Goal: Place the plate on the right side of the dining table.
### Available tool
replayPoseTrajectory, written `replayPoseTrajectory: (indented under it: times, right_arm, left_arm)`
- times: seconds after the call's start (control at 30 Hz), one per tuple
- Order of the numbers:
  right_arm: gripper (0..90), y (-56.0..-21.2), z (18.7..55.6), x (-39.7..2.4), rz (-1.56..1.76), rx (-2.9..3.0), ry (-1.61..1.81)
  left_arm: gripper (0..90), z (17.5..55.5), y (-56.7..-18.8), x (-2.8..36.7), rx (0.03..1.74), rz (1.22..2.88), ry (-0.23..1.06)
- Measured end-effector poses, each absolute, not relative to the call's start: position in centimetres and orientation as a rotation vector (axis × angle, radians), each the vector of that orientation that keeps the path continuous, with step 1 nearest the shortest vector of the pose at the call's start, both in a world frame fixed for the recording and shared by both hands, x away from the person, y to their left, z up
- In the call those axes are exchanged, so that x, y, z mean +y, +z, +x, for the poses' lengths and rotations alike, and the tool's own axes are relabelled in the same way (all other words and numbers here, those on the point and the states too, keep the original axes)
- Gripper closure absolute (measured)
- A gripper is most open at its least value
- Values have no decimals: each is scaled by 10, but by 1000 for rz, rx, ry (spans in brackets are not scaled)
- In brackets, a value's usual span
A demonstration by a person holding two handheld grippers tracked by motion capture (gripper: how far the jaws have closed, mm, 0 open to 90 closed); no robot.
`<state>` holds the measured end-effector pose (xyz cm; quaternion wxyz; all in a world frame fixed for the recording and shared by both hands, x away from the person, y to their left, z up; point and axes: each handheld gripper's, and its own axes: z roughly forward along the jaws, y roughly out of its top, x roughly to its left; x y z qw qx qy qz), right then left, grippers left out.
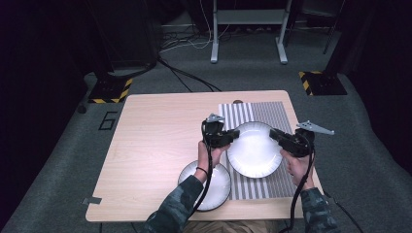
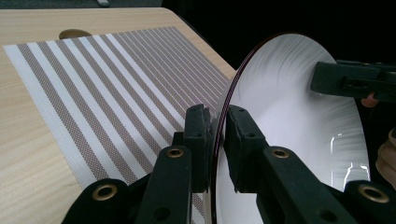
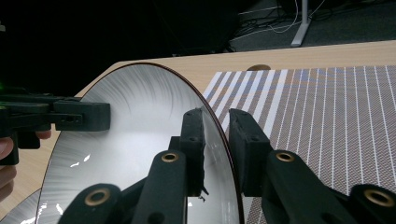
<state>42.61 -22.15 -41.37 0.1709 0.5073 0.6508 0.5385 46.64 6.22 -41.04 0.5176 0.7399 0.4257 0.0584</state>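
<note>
I hold a large white plate (image 1: 253, 148) by both grippers above the striped placemat (image 1: 272, 114), which lies on the right half of the light wooden table (image 1: 155, 141).

Left gripper (image 1: 232, 137): I have its jaws closed down on the plate's left rim. In the left gripper view the two black pads (image 2: 198, 130) sit on either side of the thin dark edge of the plate (image 2: 299, 121), one on the upper face and one on the underside, with the rim pinched between them.

Right gripper (image 1: 275, 136): I have its jaws closed likewise on the opposite, right rim. In the right gripper view the pads (image 3: 194, 135) flank the plate's edge (image 3: 140, 121), and the left gripper (image 3: 95, 116) appears across the plate, on its far rim.

Plate: white with a fine dark line around the rim and brushed grey streaks towards the edge. Both gripper views show it edge-on between the jaws, with the placemat's stripes (image 2: 107, 93) beyond it.

Second plate (image 1: 218, 187): a similar round white plate lies flat on the bare wood near the table's front edge, just left of the placemat and partly under my left forearm (image 1: 187, 196).

A small round hole (image 2: 74, 33) in the tabletop lies just beyond the placemat's far edge.
</note>
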Motion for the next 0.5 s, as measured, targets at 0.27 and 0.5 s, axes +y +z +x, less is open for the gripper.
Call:
replayPoseTrajectory:
  times: [0.27, 0.5]
  right_arm:
    - [760, -411, 435, -229, 1432, 1848, 1528]
    - [759, -411, 442, -233, 1426, 1850, 1524]
  left_arm:
    - [787, 478, -409, 55, 1004, 1783, 131]
    - [785, 486, -411, 50, 1002, 1775, 128]
